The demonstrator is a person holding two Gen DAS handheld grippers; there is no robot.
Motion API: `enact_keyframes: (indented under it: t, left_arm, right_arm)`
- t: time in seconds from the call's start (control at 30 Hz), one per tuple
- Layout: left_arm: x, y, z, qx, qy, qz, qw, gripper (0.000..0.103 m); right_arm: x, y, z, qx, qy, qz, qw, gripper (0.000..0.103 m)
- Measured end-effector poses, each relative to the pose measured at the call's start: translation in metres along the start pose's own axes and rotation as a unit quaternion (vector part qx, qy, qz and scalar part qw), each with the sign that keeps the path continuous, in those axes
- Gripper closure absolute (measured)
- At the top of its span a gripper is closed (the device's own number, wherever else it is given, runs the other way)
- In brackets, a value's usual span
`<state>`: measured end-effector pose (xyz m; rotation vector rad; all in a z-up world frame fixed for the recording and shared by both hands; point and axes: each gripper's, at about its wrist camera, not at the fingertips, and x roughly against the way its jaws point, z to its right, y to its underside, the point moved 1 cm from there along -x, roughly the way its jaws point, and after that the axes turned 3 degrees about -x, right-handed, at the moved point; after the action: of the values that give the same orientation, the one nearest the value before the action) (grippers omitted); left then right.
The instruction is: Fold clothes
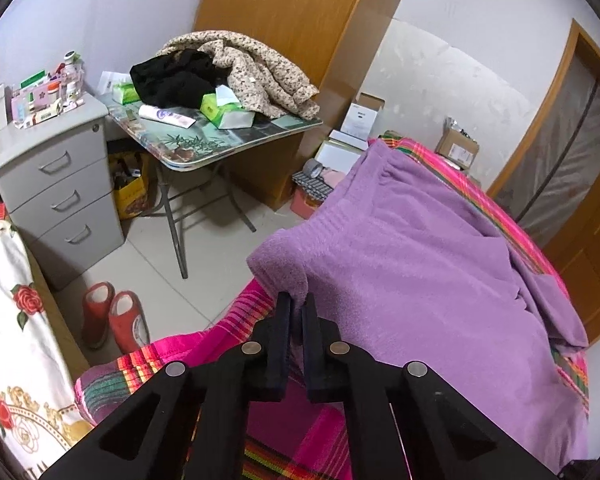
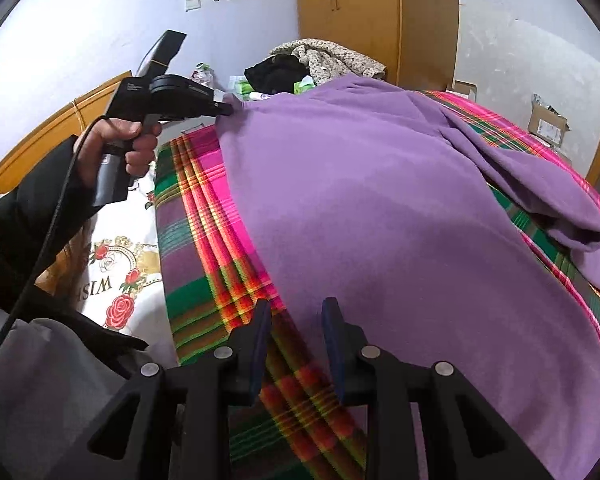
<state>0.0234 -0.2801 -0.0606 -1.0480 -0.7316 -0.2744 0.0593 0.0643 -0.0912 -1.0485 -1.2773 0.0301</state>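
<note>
Purple fleece, a soft sweater (image 2: pixel 380 208), lies spread over a bed covered by a bright plaid blanket (image 2: pixel 204 216) in pink, green and orange. It fills the middle and right of the bed, and one sleeve (image 2: pixel 540 184) lies loose across the far right side.

The left tongs (image 1: pixel 298 300) are pressed together on a corner of the sweater at its near-left edge; in the right wrist view the same tongs (image 2: pixel 226 109) pinch that corner at the far left of the garment, with a hand (image 2: pixel 116 148) around the handle. The right tongs (image 2: pixel 296 312) stand partly apart, low over the near edge of the sweater where it meets the blanket. Nothing is between their pads, and I cannot tell if they touch the cloth.

I judge that a fold is being prepared, with one corner caught and the second one not yet.

Some risks from here:
- The left grip holds only a small bite of thick fleece, so a quick lift could make it slip out.
- The right tongs are just beside the blanket edge, so closing there may catch the blanket together with the sweater.
- If only one corner is lifted, the hem will hang uneven and the fold becomes crooked.
- The loose sleeve on the right may drag and end up bunched inside the fold.
</note>
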Motion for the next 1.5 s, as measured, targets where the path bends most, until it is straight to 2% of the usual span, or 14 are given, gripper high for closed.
enact_keyframes:
  t: [0.1, 0.63, 0.77, 0.83, 0.9, 1.0, 1.13, 1.2, 1.3, 1.4, 1.5]
  left_arm:
    - [0.003, -0.001, 0.0, 0.0, 0.001, 0.001, 1.0, 0.099]
    - [0.043, 0.01, -0.028, 0.029, -0.008, 0.014, 0.9995, 0.099]
    - [0.023, 0.016, -0.029, 0.022, -0.011, -0.022, 0.9995, 0.099]
    - [0.017, 0.019, -0.031, 0.026, -0.011, -0.036, 0.9989, 0.099]
    - [0.022, 0.018, -0.032, 0.023, -0.009, -0.03, 0.9992, 0.098]
    - [0.031, 0.015, -0.031, 0.017, -0.009, -0.02, 0.9996, 0.097]
    - [0.037, 0.011, -0.031, 0.025, -0.018, -0.012, 0.9995, 0.096]
    - [0.04, 0.01, -0.033, 0.03, -0.032, -0.008, 0.999, 0.096]
    - [0.045, 0.008, -0.037, 0.046, -0.044, -0.003, 0.998, 0.096]
    - [0.049, 0.005, -0.025, 0.036, -0.025, 0.003, 0.999, 0.096]
    - [0.05, 0.004, 0.003, 0.001, 0.009, 0.003, 1.0, 0.096]
  right_arm:
    - [-0.001, -0.002, 0.005, -0.01, 0.003, -0.005, 1.0, 0.1]
    - [0.017, -0.001, -0.009, 0.005, -0.054, 0.0, 0.999, 0.101]
    - [0.004, 0.004, -0.004, -0.007, -0.062, -0.025, 0.998, 0.101]
    - [0.005, 0.004, -0.001, -0.02, -0.067, -0.019, 0.997, 0.099]
    - [0.01, 0.004, -0.001, -0.018, -0.058, -0.017, 0.998, 0.098]
    - [0.026, 0.003, 0.007, -0.028, -0.051, 0.009, 0.998, 0.098]
    - [0.042, 0.005, 0.03, -0.07, -0.007, 0.043, 0.997, 0.095]
    - [0.046, 0.008, 0.05, -0.109, 0.02, 0.051, 0.993, 0.09]
    - [0.047, 0.014, 0.081, -0.177, 0.051, 0.052, 0.981, 0.089]
    - [0.047, 0.014, 0.107, -0.228, 0.066, 0.055, 0.97, 0.089]
    - [0.042, 0.002, 0.117, -0.236, 0.068, 0.06, 0.967, 0.089]
